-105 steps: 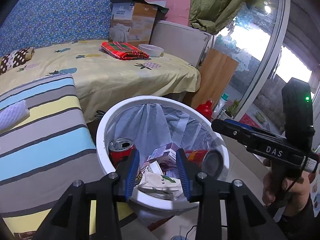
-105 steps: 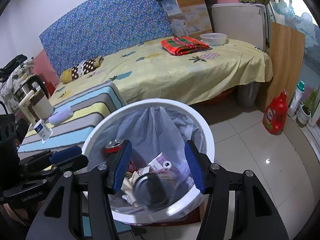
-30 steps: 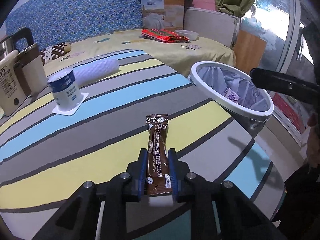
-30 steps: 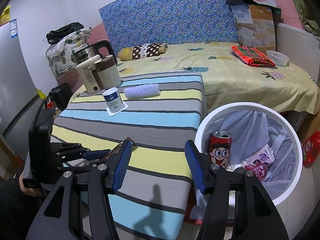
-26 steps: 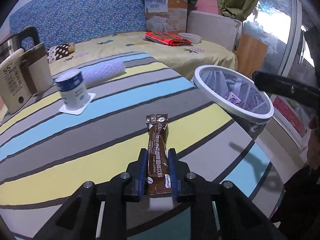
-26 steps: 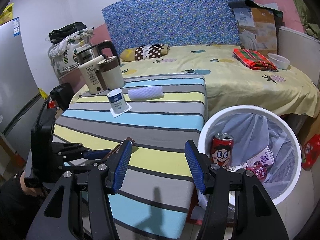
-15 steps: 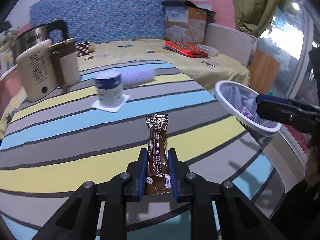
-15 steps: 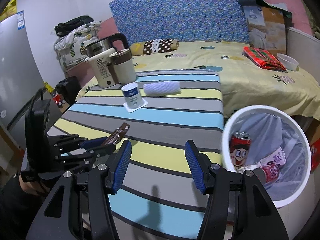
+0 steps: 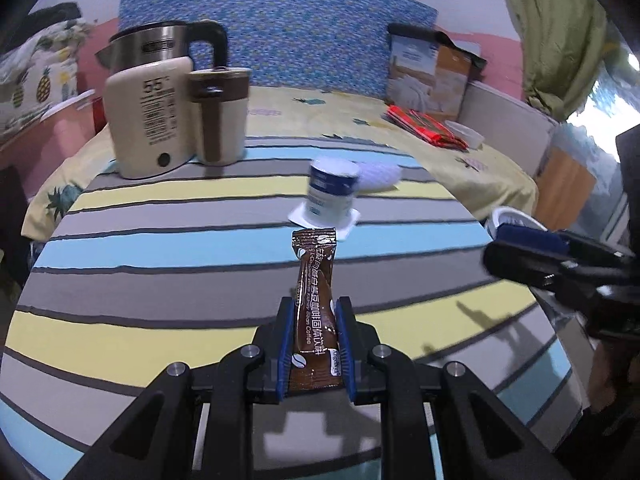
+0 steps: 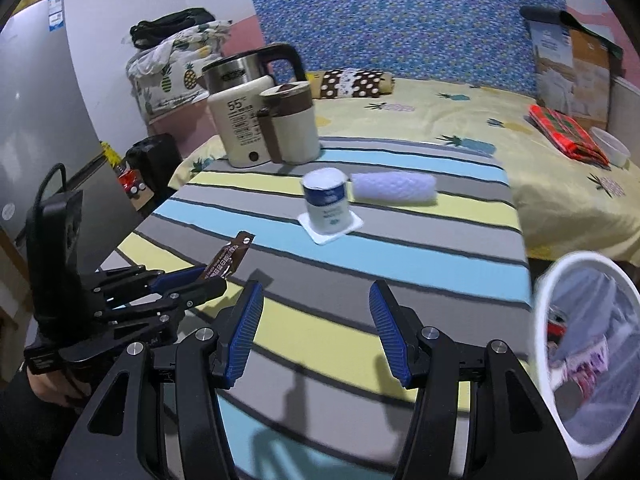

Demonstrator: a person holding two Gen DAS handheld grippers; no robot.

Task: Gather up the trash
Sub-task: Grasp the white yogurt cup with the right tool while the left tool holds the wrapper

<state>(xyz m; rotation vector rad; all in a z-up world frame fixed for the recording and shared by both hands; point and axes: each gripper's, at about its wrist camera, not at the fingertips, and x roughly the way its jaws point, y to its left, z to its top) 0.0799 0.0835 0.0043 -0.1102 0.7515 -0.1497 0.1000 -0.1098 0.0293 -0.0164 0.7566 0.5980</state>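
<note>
My left gripper (image 9: 314,312) is shut on a brown coffee sachet (image 9: 314,284), which sticks up and forward from the blue pads above the striped table (image 9: 160,248). In the right wrist view the same left gripper (image 10: 200,276) and sachet (image 10: 230,258) show at the left. My right gripper (image 10: 316,300) stands open over the table with nothing between its fingers. An upside-down white and blue yogurt cup (image 10: 326,204) sits mid-table; in the left wrist view this cup (image 9: 332,192) is just beyond the sachet. The white lined trash bin (image 10: 584,344) with a red can and wrappers stands at the table's right end.
A cream kettle base and brown-lidded jug (image 10: 264,128) stand at the table's far left. A white textured roll (image 10: 394,188) lies behind the cup. A bed with a yellow sheet (image 10: 500,132), a red cloth and a bowl lies beyond. A person's hand holds the left gripper.
Both views have swung left across the table: the bin has slid to the right edge and the kettle has come into view. The sachet stays clamped in my left gripper.
</note>
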